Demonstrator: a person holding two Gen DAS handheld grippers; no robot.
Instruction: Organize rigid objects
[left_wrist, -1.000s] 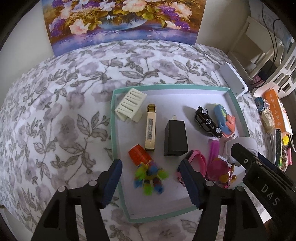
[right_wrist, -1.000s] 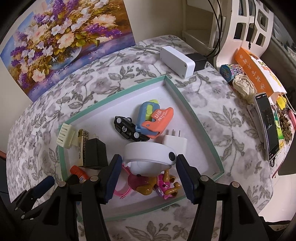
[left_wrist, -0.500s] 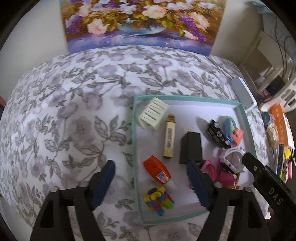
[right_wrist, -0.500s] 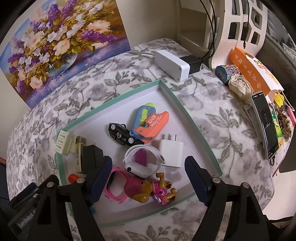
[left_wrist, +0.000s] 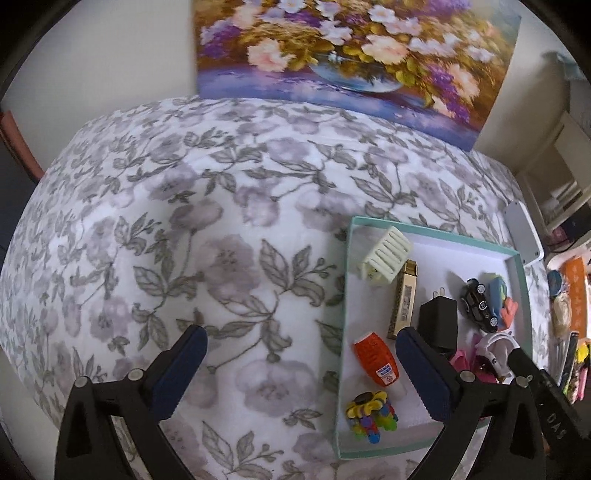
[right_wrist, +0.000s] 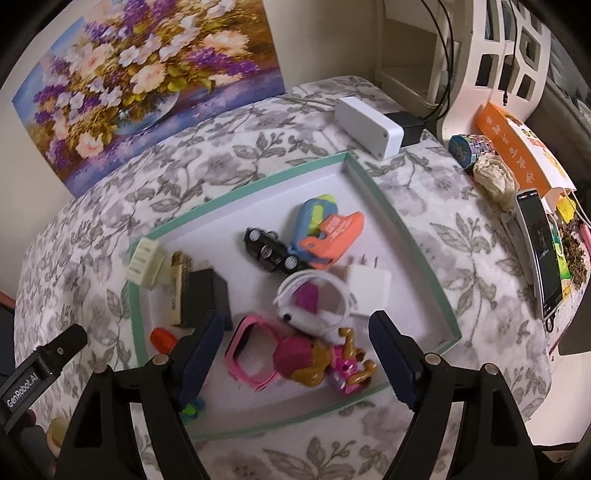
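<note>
**Listener:** Where were your hands, and where were the things?

**Operator:** I had both grippers above a table under a flowered cloth. My left gripper (left_wrist: 301, 369) hung over bare cloth beside the tray (left_wrist: 436, 233); its fingers stood wide apart and held nothing. My right gripper (right_wrist: 295, 350) hovered over the tray's near end, fingers equally wide, also empty. Everything I was sorting lay inside the tray: a black toy car (right_wrist: 271, 251), a white plug (right_wrist: 367, 282), a white watch (right_wrist: 314, 302), a pink watch (right_wrist: 253, 350) and a toy dog (right_wrist: 325, 363).

**Listener:** What worried you?

**Operator:** The crowding, I judged. The white watch lay against the plug, the pink watch and the dog, so closing on one could have dragged its neighbours or pinched a strap. The dog sat close to the near rim, where a nudge might have tipped it out. The light tray could also have slid on the cloth.

**Listener:** Any writing?

**Operator:** "GenRobot.AI" on the left gripper's side, seen from the right camera. Letters on the right gripper, seen upside down, seemed to read "DAS". The orange clip's (right_wrist: 332, 240) white print was too blurred.
</note>
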